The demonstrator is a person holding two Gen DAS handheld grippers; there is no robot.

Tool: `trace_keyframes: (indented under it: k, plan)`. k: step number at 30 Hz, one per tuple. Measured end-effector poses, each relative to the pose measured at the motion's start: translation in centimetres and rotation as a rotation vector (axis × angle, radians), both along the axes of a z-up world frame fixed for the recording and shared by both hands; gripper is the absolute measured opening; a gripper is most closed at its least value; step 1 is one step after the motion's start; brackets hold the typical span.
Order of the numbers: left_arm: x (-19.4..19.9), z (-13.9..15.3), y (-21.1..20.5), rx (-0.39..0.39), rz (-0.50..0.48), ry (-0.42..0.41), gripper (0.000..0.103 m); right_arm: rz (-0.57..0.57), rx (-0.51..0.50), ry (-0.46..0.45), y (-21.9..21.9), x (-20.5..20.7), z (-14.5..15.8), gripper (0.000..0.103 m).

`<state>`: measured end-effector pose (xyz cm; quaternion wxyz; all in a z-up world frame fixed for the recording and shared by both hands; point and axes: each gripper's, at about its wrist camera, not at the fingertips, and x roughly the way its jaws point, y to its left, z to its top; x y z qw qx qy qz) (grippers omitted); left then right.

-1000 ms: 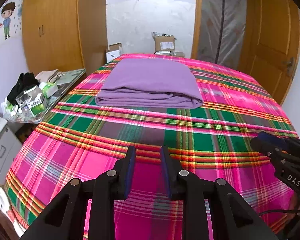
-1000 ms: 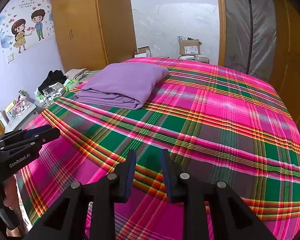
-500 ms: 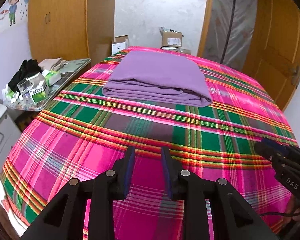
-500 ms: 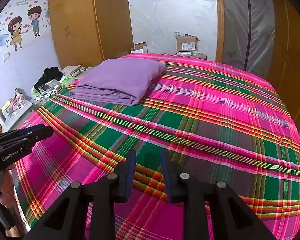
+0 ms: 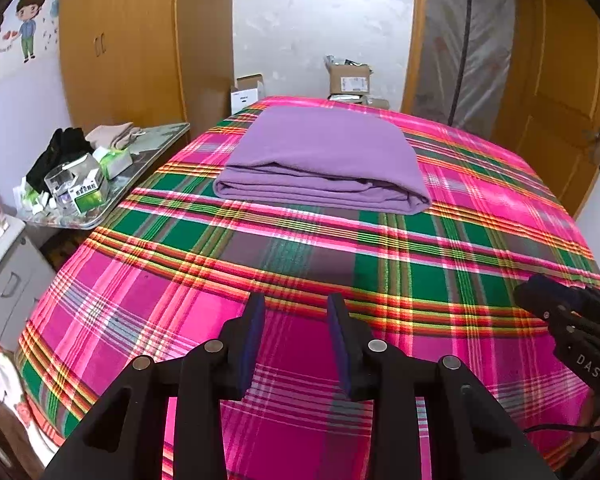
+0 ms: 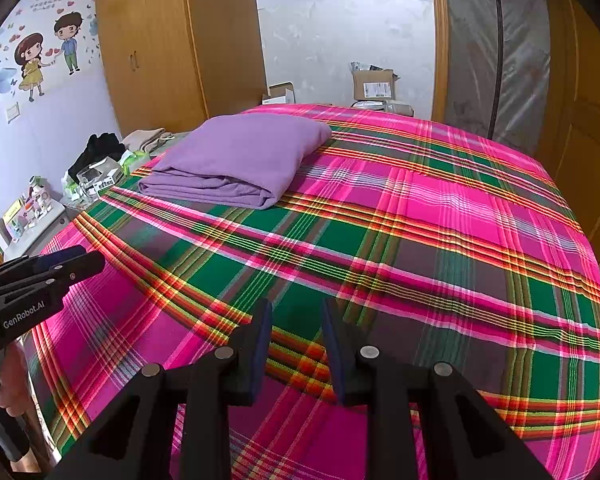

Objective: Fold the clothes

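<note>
A purple garment (image 5: pixel 324 160) lies folded into a flat rectangle at the far side of the plaid bed (image 5: pixel 300 256); the right wrist view has the garment (image 6: pixel 236 160) at the far left. My left gripper (image 5: pixel 296 306) hovers over the near pink part of the bed, well short of the garment; its jaws are opening with nothing between them. My right gripper (image 6: pixel 296 310) also hangs above the bed with its jaws apart and empty. Each gripper appears at the edge of the other's view: the right gripper (image 5: pixel 520 292) and the left gripper (image 6: pixel 96 258).
Left of the bed a metal tray (image 5: pixel 156 148) holds dark and beige clothes and small boxes, beside a grey cabinet (image 5: pixel 8 280). Cardboard boxes (image 5: pixel 348 80) stand beyond the far edge, with a wooden wardrobe (image 5: pixel 140 40) on the left and a door (image 5: pixel 560 100) on the right.
The left gripper's jaws have spread wider. Both views shifted slightly; the garment has not moved on the bed.
</note>
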<state>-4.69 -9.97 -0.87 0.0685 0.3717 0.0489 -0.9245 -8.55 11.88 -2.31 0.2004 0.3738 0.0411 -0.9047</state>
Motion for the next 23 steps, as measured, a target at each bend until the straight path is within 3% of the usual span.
trace_keyframes:
  k: [5,9,23]
  plan:
    - [-0.32,-0.11,0.89,-0.041,-0.015,-0.024,0.034,-0.001,-0.001,-0.002,0.01,-0.04,-0.04,0.026]
    - [-0.22,-0.13,1.03,0.003,-0.047,-0.021,0.034,-0.003,-0.003,-0.006,0.03,-0.12,-0.11,0.026]
    - [0.03,0.43,0.65,0.004,-0.023,0.035,0.034,-0.007,-0.004,-0.011,0.16,-0.18,-0.18,0.026]
